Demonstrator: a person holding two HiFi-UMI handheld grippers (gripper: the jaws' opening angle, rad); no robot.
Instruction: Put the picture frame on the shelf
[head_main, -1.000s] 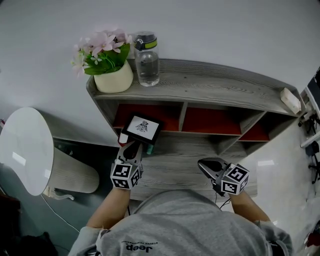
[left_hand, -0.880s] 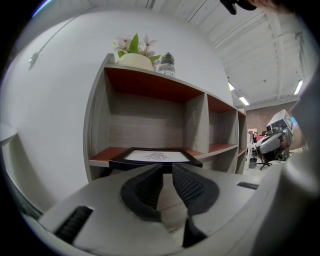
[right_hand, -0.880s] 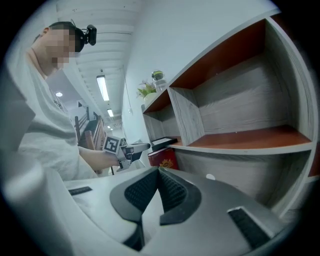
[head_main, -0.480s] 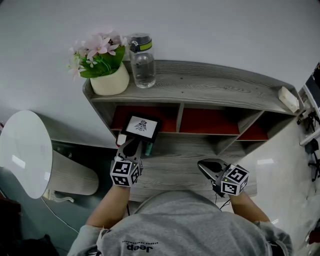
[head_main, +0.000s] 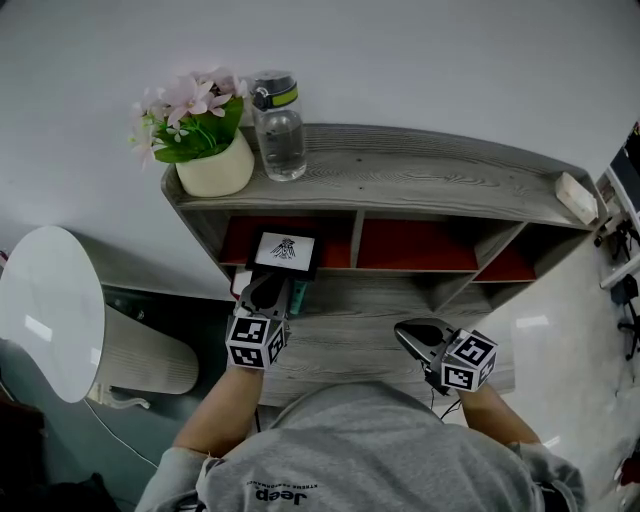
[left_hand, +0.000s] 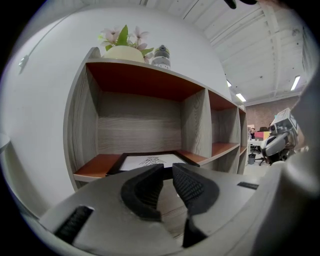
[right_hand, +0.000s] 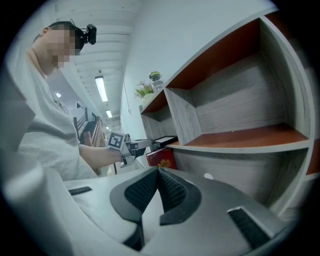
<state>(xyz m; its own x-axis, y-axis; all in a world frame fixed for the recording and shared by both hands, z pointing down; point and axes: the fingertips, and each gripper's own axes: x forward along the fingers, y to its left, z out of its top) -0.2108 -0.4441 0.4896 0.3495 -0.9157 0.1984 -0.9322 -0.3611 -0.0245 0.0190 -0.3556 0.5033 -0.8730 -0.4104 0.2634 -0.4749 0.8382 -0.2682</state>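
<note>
The picture frame (head_main: 285, 251), black-rimmed with a white print, lies nearly flat at the mouth of the grey shelf's (head_main: 420, 175) left red-floored compartment. My left gripper (head_main: 272, 286) is shut on the frame's near edge. In the left gripper view the picture frame (left_hand: 149, 160) stretches from the jaws into that compartment, over its floor. My right gripper (head_main: 402, 333) hangs in front of the shelf's lower board, apart from the frame. Its jaws are shut with nothing between them (right_hand: 159, 176). From the right gripper view I see the left gripper (right_hand: 131, 146) with the picture frame (right_hand: 163, 141) at the shelf's edge.
On the shelf's top stand a flower pot (head_main: 213, 170) and a water bottle (head_main: 278, 130) at the left, and a small pale block (head_main: 578, 198) at the right. A red book (right_hand: 161, 157) sits under the frame. A white round tabletop (head_main: 50, 315) is to the left.
The left gripper has carried the frame a little further towards the left compartment. The right gripper has stayed where it was.
</note>
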